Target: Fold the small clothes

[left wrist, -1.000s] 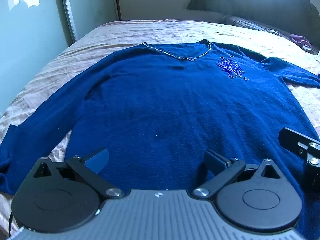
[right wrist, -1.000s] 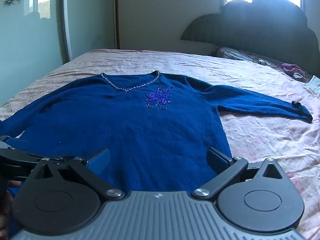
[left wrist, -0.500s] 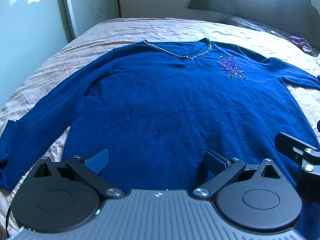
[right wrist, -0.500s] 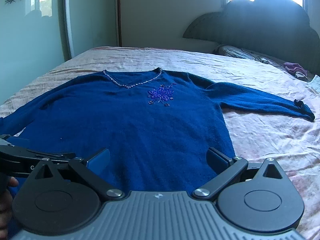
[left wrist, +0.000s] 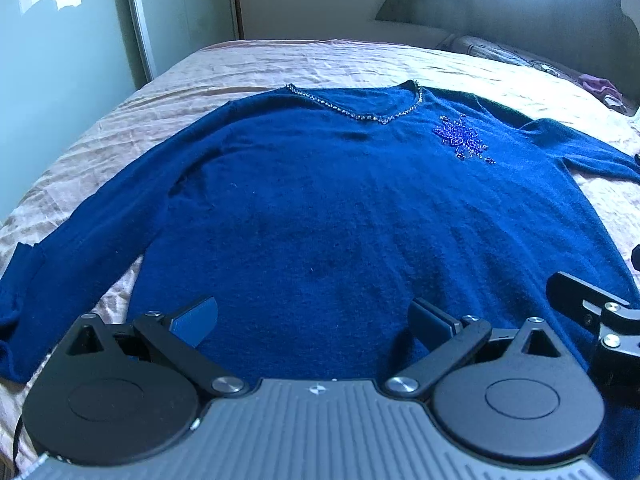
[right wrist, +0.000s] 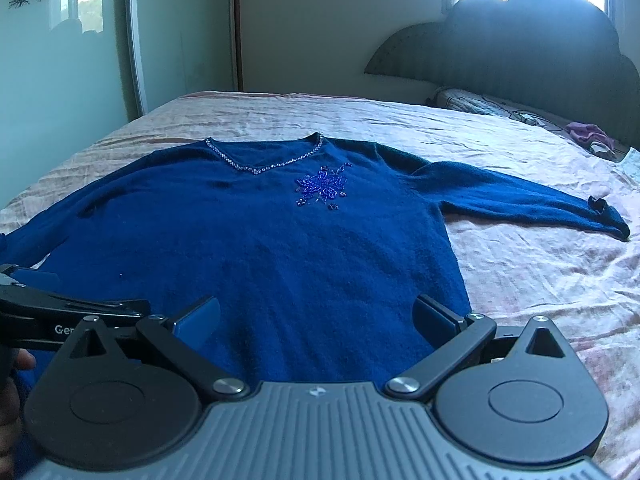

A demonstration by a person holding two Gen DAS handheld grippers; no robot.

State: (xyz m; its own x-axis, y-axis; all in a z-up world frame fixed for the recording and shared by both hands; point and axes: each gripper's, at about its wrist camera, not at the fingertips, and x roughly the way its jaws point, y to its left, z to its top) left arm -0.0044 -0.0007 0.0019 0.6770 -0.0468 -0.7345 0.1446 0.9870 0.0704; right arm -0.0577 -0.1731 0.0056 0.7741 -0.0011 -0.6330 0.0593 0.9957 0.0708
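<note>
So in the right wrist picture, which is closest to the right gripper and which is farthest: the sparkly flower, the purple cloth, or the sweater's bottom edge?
From the right gripper, jaws open:
1. Sweater's bottom edge, right between the jaws.
2. Sparkly flower, farther up on the sweater's chest, near the middle.
3. Purple cloth, far off to the right by the headboard.

From my right wrist camera I can read white letters, "Ge" and part of a third that may be an "n", on the black side of my left gripper (right wrist: 72, 316) at the left edge; the rest is cut off behind my right gripper's finger linkage. A small white emblem sits on each camera's grey ribbed housing (left wrist: 318, 389), but it holds no letters.
</note>
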